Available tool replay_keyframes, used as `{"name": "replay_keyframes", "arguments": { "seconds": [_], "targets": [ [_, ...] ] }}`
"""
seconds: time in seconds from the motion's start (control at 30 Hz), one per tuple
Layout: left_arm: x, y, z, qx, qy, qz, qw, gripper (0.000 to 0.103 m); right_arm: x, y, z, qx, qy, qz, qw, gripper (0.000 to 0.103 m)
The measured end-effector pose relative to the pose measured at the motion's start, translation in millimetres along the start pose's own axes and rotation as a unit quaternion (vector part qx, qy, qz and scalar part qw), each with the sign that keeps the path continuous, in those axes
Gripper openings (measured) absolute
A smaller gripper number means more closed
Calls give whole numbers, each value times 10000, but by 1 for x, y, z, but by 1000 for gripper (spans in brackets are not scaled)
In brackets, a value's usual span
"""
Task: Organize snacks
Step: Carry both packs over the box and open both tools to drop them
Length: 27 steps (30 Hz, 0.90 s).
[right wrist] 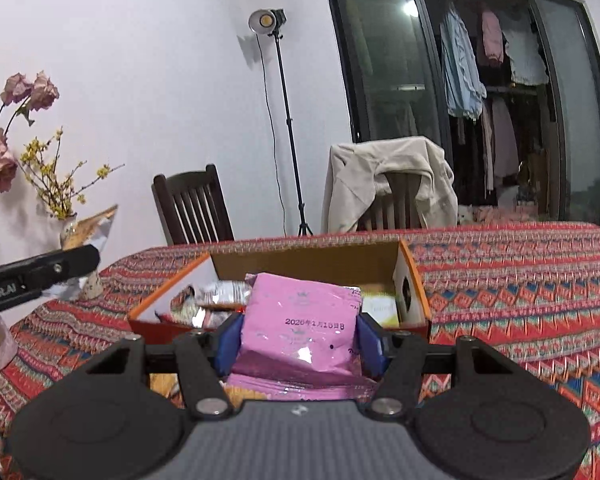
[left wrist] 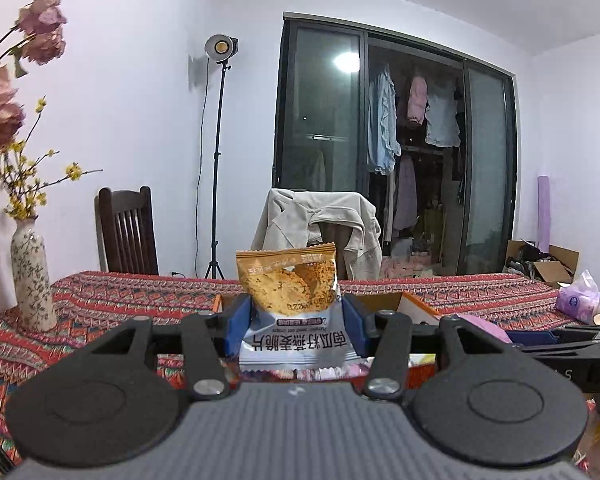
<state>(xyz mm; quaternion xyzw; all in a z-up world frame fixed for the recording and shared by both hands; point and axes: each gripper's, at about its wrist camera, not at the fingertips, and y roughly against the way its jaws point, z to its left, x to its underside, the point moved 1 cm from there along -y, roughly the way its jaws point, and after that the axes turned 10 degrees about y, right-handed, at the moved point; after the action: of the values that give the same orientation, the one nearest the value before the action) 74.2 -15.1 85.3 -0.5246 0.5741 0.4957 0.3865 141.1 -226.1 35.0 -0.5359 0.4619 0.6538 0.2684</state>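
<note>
While each clamps its packet, left claw (left wrist: 294, 322) on orange-and-white packet (left wrist: 290, 304), right claw (right wrist: 298, 338) on pink packet (right wrist: 300, 320), box (right wrist: 414, 280) contents half-hidden

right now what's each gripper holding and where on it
Left gripper pinches the orange packet by its side edges, low down. Right gripper pinches the pink packet by its sides.
</note>
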Motion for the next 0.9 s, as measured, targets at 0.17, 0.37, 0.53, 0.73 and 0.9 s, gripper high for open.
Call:
{"name": "replay_keyframes", "arguments": {
  "seconds": [0.17, 0.37, 0.53, 0.73, 0.9],
  "targets": [
    [-19, -19, -7, 16, 30, -36, 10000, 51, -24, -12, -1, 78, 68, -116, 9999, 60],
    [-33, -51, -13, -125, 191, -137, 9996, 51, -48, -38, -3, 189, 96, -145, 9997, 60],
    [-36, -84, -13, -293, 309, -90, 9991, 51, -59, -70, -7, 247, 30, -66, 9997, 60],
    [-25, -127, -3, -574, 478, 76, 9972, 51, -56, -110, -15, 295, -144, 9, 9995, 60],
    [-3, -143, 11, -535, 496, 163, 9972, 51, -40, -129, -24, 282, -252, -63, 9993, 60]
  ]
}}
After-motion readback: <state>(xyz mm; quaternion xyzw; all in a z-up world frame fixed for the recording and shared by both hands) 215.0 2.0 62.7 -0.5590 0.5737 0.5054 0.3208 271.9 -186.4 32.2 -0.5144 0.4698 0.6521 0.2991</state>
